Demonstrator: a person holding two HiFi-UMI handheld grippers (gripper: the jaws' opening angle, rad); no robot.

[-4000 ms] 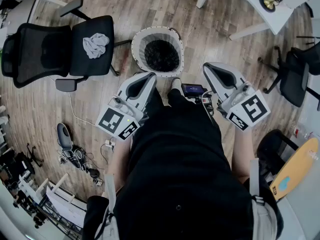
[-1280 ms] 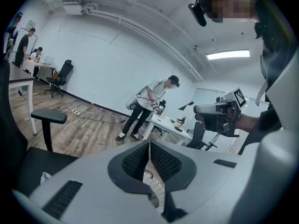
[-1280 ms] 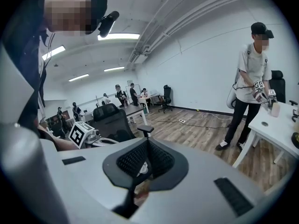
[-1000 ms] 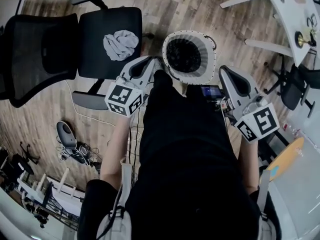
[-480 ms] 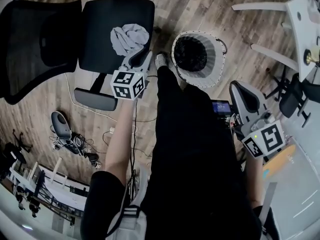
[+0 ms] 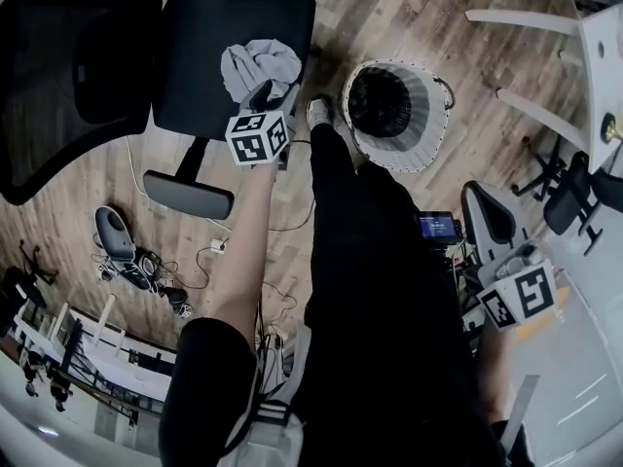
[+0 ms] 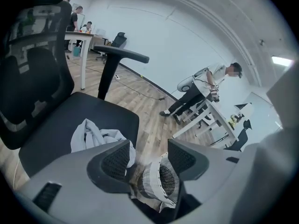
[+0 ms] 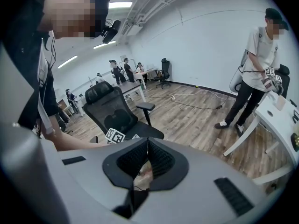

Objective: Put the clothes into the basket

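Clothes (image 6: 258, 66): one pale grey crumpled garment, lying on the seat of a black office chair (image 6: 209, 27); not yet lifted.
Basket (image 6: 429, 134): white with a dark lining, standing on the wood floor (image 6: 389, 8) just beside the chair; no pale cloth visible inside.
Left gripper (image 6: 271, 95): reaching down to the near edge of the garment; jaws partway apart, having just been opening; nothing between the pads (image 7: 117, 160), cloth lying just past one of them.
Right gripper (image 6: 479, 193): held back at the side of the person (image 6: 370, 290), well apart from chair and basket; jaws closed together, gripping nothing.
Step in hand: by the look of it, the approach for the pick-up, early in the task.
Next move: calls for pushing the open jaws over a fold of cloth, closing firmly, lifting clear of the seat, then carrying across to the basket mouth.
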